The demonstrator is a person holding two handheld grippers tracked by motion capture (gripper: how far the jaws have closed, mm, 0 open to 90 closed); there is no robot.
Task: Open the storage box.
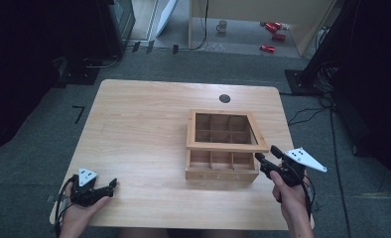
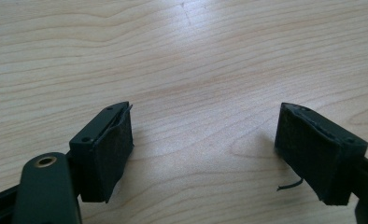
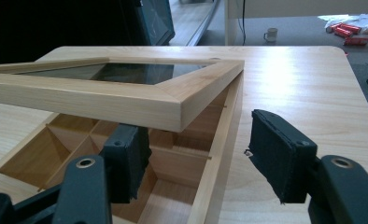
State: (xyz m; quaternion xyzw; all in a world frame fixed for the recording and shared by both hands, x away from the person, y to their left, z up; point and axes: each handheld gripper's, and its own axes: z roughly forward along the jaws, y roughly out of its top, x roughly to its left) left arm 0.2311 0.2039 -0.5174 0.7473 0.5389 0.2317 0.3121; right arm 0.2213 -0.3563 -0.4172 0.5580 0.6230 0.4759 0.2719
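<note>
Wooden box (image 1: 222,166) sits right of centre on the counter (image 1: 144,129), compartments inside. Its glass-paned lid (image 1: 226,130) is propped partway up, front edge raised off the box. Right gripper (image 1: 269,157) is at the box's front right corner, jaws spread: one inside the box under the lid's edge, the other outside, neither pressing on anything. Left gripper (image 1: 109,186) rests at the counter's near left, well apart from the box, jaws spread over bare wood.
</note>
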